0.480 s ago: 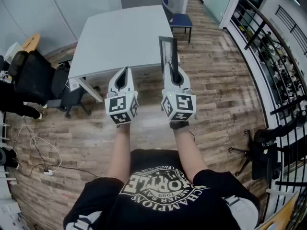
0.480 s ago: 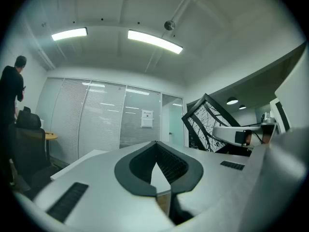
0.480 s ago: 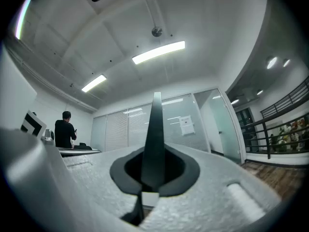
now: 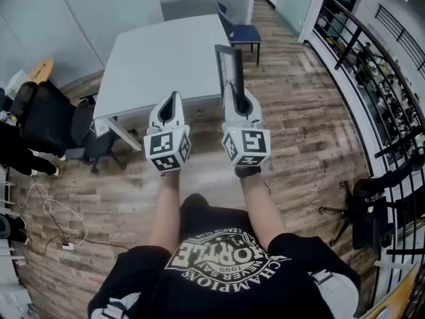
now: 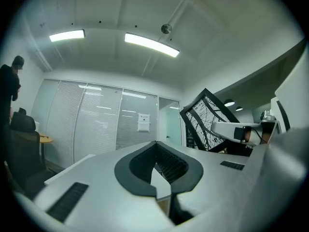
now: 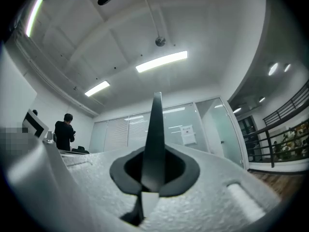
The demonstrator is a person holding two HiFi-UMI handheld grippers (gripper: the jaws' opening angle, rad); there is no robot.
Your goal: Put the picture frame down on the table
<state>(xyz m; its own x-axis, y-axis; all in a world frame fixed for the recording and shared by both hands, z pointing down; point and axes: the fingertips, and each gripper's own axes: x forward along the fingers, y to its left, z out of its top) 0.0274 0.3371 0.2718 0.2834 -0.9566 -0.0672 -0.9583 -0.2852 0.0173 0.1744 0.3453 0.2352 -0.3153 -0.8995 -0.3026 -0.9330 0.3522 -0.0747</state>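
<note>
**A:** Right gripper (image 4: pixel 232 89) is out front, jaws clamped tight on the picture frame (image 4: pixel 230 62). See it from up top?

**B:** I do. The dark frame stands up out of the jaw tips. In the head view it lines up with the right edge of the grey table (image 4: pixel 159 55), near the front corner.

**A:** And it's in the air, gripped by its lower end, not resting on the tabletop.

**B:** Check the right gripper view. The frame (image 6: pixel 155 134) shows edge-on, a thin dark blade rising straight up between the pads of the right gripper (image 6: pixel 153 173). They press on it from both sides.

**A:** Now the left gripper (image 4: pixel 171 96). It sits level just beside the right one, a little lower in the head view.

**B:** Its jaws are drawn together with nothing between them. In its own view the left gripper (image 5: pixel 161 164) has only the pale table showing through the small gap behind the pads.

**A:** That same view catches the frame (image 5: pixel 208 116) off to the right, tilted, with a pale picture crossed by black lines.

**B:** Round the room: a blue chair (image 4: pixel 242 32) at the table's far side, a black office chair (image 4: pixel 46 119) on the left, and a dark railing (image 4: pixel 372 65) down the right.

**A:** There's also a person in black (image 6: pixel 63 132) standing far back by the glass wall.
</note>
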